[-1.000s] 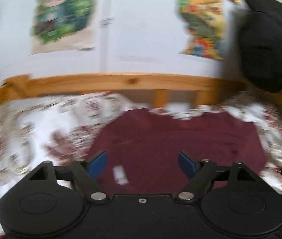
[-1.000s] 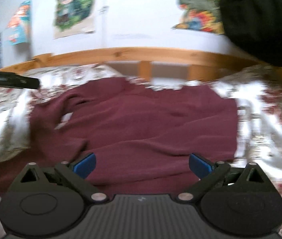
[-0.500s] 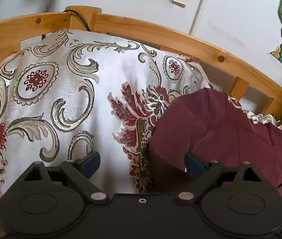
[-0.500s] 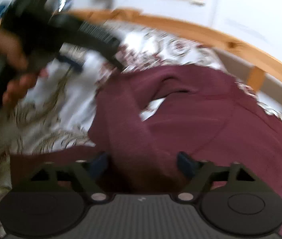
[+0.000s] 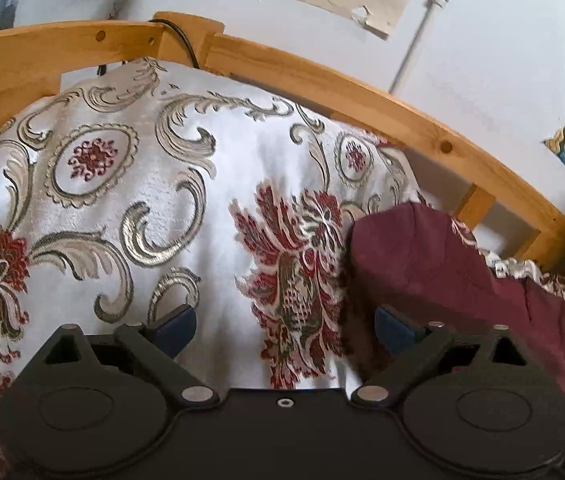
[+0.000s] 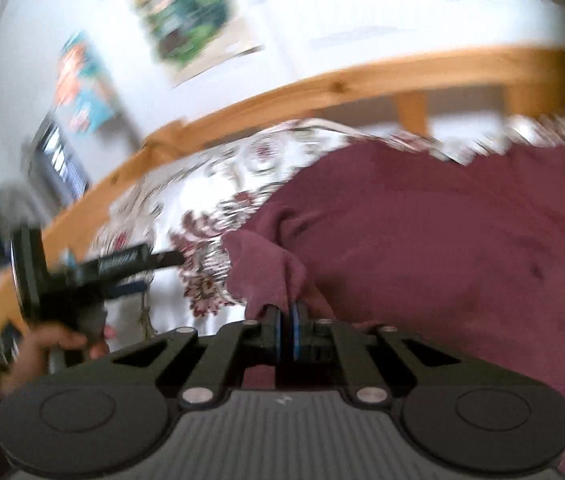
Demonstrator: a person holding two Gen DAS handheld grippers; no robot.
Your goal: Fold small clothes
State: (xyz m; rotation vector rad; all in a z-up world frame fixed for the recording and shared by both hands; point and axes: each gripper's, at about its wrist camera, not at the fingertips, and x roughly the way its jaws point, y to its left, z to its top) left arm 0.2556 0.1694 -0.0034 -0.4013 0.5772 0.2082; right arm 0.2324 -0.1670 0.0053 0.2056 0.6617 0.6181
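maroon garment [image 6: 422,240] spread on the patterned bedspread [image 5: 130,184]
right gripper [image 6: 287,330] jaws just closed, pinching a fold of maroon cloth; left gripper [image 5: 286,326] jaws spread, just opening, over bedspread beside garment edge.

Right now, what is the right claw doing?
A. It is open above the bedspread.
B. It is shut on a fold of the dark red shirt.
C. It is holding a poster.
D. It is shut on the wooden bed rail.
B: in the right wrist view, the right claw has its blue pads pressed together on a fold of the dark red shirt.
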